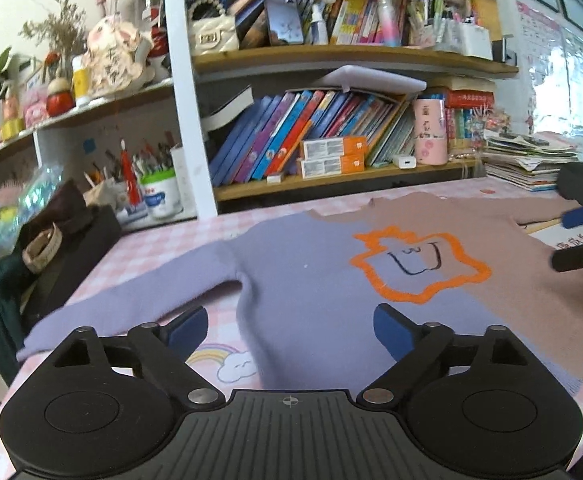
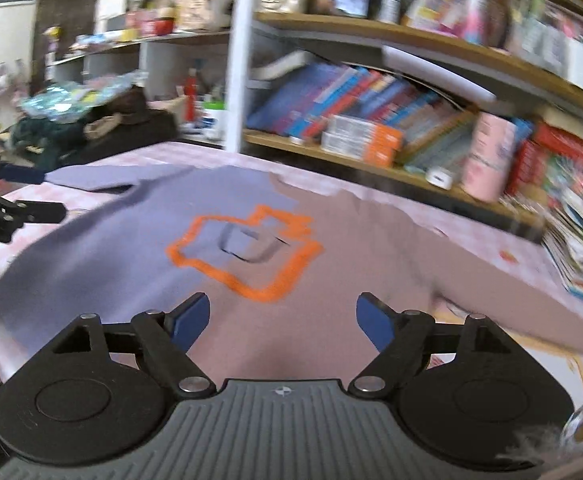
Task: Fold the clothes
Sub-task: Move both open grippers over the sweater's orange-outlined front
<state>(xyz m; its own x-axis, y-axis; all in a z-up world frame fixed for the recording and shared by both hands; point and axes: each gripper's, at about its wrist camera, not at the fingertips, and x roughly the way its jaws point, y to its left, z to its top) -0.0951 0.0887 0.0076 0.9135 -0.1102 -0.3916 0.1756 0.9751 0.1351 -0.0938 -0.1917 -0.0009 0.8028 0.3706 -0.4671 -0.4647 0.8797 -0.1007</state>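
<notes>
Left gripper (image 1: 289, 330): we find its blue fingers (image 1: 391, 330) spread wide, holding nothing, poised over the sweater's lilac hem.
Right gripper (image 2: 283, 320): we find it likewise agape and empty, above the brown half.
Sweater (image 1: 311, 276): lies flat and unfolded on the pink checked worktop (image 1: 139, 248), half lilac, half brown, orange outline at centre, sleeves outstretched.
White tub (image 1: 159, 196): we note pens and pencils standing in it, beyond the worktop's far left edge.
Bookshelf (image 1: 331, 184): leaning books, two orange-white boxes, a pink canister.
</notes>
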